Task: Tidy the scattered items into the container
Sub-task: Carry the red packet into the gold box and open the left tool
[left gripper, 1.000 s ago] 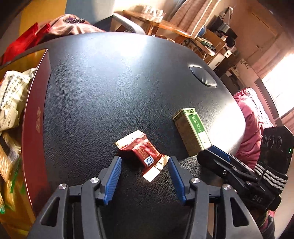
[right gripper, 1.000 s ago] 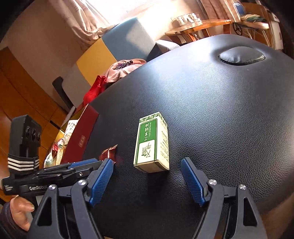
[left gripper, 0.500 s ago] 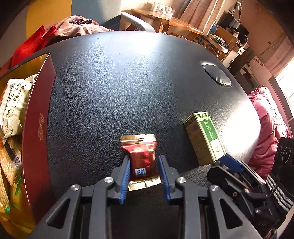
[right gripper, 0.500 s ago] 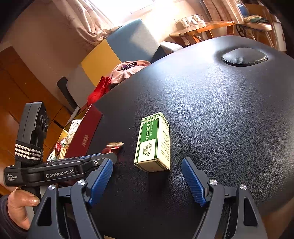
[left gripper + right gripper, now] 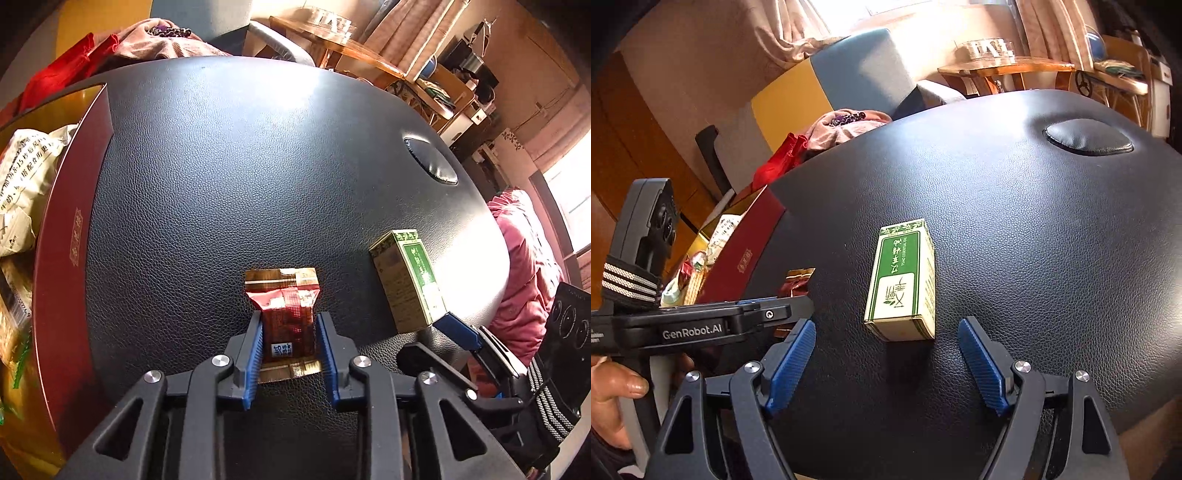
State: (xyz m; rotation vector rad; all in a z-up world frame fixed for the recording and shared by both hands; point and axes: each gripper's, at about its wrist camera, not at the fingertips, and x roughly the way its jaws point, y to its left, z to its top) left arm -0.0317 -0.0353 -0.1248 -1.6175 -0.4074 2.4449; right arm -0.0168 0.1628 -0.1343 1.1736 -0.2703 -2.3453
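A red snack packet (image 5: 282, 306) lies on the black padded table (image 5: 240, 166), lengthwise between the blue pads of my left gripper (image 5: 290, 315). The pads press its sides while the jaws are opening slightly. A green and cream box (image 5: 905, 280) lies flat just ahead of my right gripper (image 5: 886, 325), which stands open with its fingertips either side of the box's near end, not touching it. The same green box (image 5: 406, 280) shows to the right in the left wrist view. The dark red container (image 5: 62, 240) with a gold inside stands at the table's left edge.
Several snack bags (image 5: 26, 184) fill the container (image 5: 746, 251). A round padded bump (image 5: 1087, 138) sits at the far right of the table. Clothes (image 5: 147, 40) are heaped beyond the far edge, and pink fabric (image 5: 524, 258) lies off the right edge. A hand (image 5: 613, 398) holds the left gripper.
My left gripper closed in on the red packet, which swung from a slant to straight between the pads. The right gripper and the green box stayed put.
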